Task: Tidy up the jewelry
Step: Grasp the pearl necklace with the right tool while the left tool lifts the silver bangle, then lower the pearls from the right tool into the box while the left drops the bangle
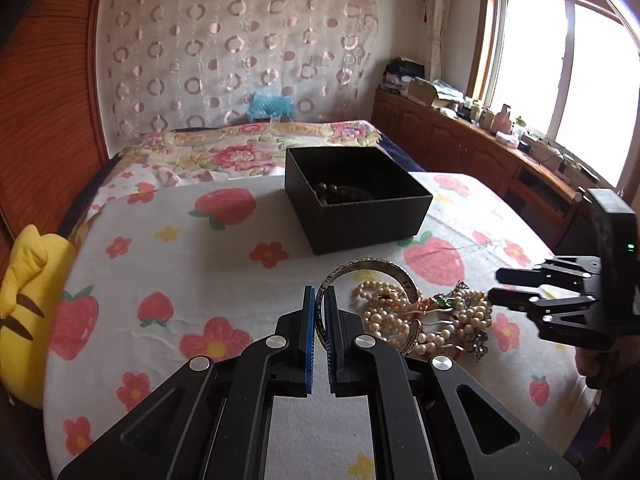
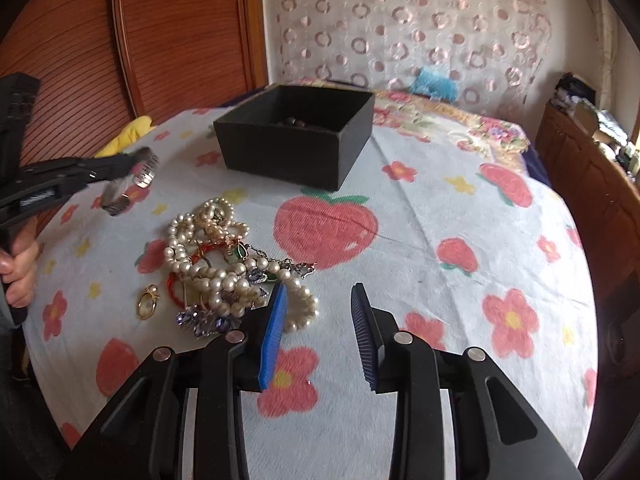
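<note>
My left gripper (image 1: 319, 294) is shut on a silver cuff bangle (image 1: 372, 270) and holds it just above the tablecloth; it also shows in the right wrist view (image 2: 138, 174) with the bangle (image 2: 145, 172). A tangle of pearl necklaces (image 2: 224, 264) and small jewelry lies beside it, also in the left wrist view (image 1: 432, 316). A gold ring (image 2: 148, 302) lies at its left. A black open box (image 1: 356, 196) with dark beads inside stands further back, also in the right wrist view (image 2: 296, 136). My right gripper (image 2: 318, 296) is open and empty just right of the pile; it also shows in the left wrist view (image 1: 494, 284).
The table has a strawberry-and-flower cloth (image 2: 440, 216). A yellow plush (image 1: 28, 276) sits at the left edge. A floral bed (image 1: 248, 148) lies behind, a wooden cabinet (image 1: 472, 144) with clutter runs along the window at right.
</note>
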Motion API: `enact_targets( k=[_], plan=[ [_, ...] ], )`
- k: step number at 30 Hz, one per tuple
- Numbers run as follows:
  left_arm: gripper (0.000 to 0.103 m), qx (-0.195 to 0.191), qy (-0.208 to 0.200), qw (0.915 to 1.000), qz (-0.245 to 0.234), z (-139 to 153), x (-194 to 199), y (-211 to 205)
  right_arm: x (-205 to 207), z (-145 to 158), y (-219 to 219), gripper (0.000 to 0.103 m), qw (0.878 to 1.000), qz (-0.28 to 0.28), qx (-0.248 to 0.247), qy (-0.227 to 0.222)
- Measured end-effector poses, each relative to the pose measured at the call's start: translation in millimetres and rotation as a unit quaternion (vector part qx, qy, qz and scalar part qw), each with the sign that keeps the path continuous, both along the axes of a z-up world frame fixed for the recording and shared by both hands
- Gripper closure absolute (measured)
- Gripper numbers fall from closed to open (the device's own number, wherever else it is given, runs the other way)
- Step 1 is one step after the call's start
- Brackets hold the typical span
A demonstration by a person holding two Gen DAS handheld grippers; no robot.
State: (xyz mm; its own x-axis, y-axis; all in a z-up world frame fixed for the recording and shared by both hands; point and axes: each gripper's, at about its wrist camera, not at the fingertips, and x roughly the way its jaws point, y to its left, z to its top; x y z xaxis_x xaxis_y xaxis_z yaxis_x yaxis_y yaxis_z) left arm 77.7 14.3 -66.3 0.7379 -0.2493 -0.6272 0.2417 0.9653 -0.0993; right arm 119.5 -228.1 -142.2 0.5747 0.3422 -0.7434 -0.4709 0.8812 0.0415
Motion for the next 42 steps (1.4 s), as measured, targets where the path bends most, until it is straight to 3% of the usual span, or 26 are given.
enact_targets(
  k=[9,10,12,18,30,42],
  plan=[
    [0.099,-0.007,-0.009,0.9998,-0.013,1.8,-8.1,-8.0,14.8,-7.7,15.3,0.071,0.999,0.021,-0.037,0.02],
    [0.099,-0.007,-0.01,0.9998,-0.014,1.6,-9.1,-8.4,15.3,-7.7,17.2,0.073,0.999,0.023,-0.041,0.019],
    [0.099,-0.009,-0.011,0.9998,-0.013,1.2,-9.9,-8.4,13.8,-7.8,19.8,0.094,0.998,0.033,-0.041,0.019],
    [0.099,-0.013,-0.014,0.9998,-0.01,4.0,-13.5,-5.7,5.1,1.5,21.4,0.094,0.998,0.051,-0.026,0.026],
    [0.099,-0.021,-0.045,0.9987,-0.007,28.4,-24.6,4.0,-18.0,103.8,26.0,0.094,0.995,0.051,0.004,-0.088],
    [0.099,-0.014,-0.071,0.9973,-0.014,51.2,-25.0,6.0,-11.7,170.4,25.8,0.094,0.987,0.04,0.031,-0.15]
  ],
)
